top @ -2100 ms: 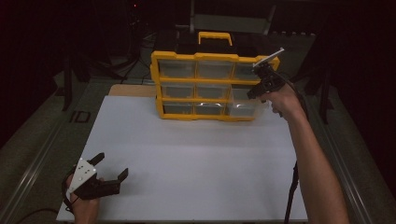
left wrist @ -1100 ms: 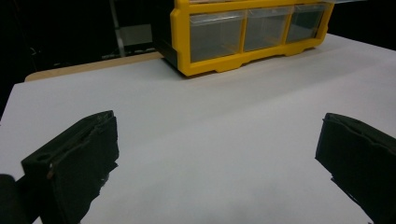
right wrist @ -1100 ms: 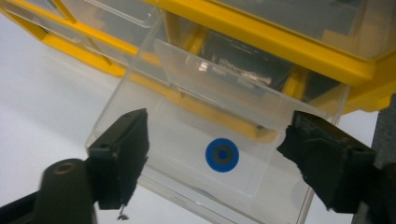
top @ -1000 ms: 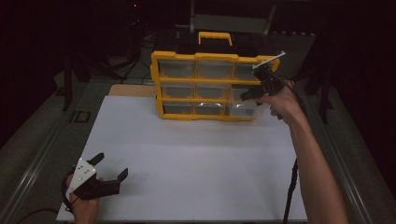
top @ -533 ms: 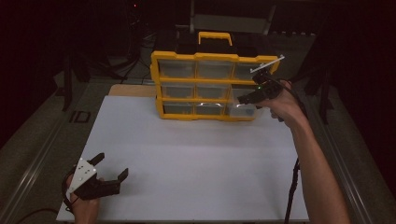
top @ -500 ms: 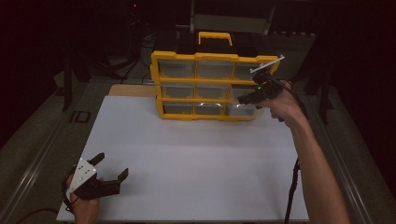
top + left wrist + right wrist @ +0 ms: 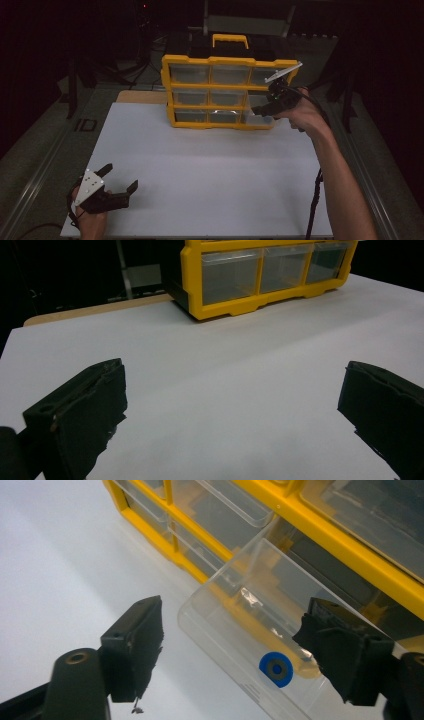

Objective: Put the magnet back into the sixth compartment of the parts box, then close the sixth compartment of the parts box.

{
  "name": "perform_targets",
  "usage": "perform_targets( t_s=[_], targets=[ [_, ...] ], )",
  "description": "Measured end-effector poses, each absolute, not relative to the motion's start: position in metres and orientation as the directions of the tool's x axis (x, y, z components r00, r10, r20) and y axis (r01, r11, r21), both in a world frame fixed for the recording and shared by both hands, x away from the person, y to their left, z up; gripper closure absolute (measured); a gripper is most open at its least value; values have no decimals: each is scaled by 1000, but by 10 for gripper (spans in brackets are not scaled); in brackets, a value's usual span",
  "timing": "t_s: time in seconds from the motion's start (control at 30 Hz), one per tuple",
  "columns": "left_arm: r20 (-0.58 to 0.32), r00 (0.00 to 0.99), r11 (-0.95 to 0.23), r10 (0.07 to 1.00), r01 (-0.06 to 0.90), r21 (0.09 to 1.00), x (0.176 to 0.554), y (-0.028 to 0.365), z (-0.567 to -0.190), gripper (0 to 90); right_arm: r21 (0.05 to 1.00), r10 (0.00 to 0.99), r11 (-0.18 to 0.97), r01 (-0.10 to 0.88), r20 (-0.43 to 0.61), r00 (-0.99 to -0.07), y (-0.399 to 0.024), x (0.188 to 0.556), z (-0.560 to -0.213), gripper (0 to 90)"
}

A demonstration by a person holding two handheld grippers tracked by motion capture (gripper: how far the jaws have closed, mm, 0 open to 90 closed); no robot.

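Clear plastic is what matters here: a see-through drawer (image 7: 260,630) stands pulled part-way out of the bottom right slot of the yellow organiser (image 7: 227,92) at the far side of the white tabletop (image 7: 210,180). In the right gripper view the right tongs (image 7: 240,650) are spread wide, one jaw on each side of the drawer's front end, neither jaw pressing on it as far as I can tell. The drawer lies straight ahead of these tongs, its long axis running from its front wall back into the cabinet, so any push or pull would go along that line. Something round and blue (image 7: 276,669) with a metal centre lies inside, near the front wall. In the high view the right hand (image 7: 305,112) is right at the cabinet's lower right corner, clearly the nearer one. The left tongs (image 7: 117,185) rest well apart at the near left corner of the tabletop, jaws open and holding nothing.
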State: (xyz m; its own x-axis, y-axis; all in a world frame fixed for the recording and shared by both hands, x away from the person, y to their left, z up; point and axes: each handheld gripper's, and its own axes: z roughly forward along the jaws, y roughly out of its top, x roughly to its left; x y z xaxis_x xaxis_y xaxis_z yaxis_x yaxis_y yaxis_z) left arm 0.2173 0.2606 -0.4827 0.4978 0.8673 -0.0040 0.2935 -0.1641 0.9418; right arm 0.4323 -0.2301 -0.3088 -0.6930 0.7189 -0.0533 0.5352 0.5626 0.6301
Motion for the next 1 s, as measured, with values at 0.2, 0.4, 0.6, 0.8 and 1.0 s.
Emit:
perform_targets(
  t_s=[0.2, 0.4, 0.6, 0.8, 1.0],
  targets=[
    [-5, 497, -162, 868, 292, 943, 217, 261, -483, 0, 633, 705, 572, 521, -55, -707, -230, 429, -309, 254],
    [-4, 498, -163, 867, 291, 943, 217, 261, -482, 0, 635, 690, 578, 512, -46, -722, -228, 423, -310, 276],
    [-3, 496, -164, 868, 292, 942, 217, 261, -482, 0, 640, 683, 580, 504, -45, -729, -227, 419, -307, 276],
    [-3, 497, -162, 868, 290, 943, 217, 262, -482, 0, 639, 681, 580, 505, -40, -731, -224, 414, -307, 276],
    [-2, 497, -164, 867, 290, 943, 216, 262, -482, 0, 646, 683, 575, 501, -42, -729, -224, 408, -308, 319]
  ],
)
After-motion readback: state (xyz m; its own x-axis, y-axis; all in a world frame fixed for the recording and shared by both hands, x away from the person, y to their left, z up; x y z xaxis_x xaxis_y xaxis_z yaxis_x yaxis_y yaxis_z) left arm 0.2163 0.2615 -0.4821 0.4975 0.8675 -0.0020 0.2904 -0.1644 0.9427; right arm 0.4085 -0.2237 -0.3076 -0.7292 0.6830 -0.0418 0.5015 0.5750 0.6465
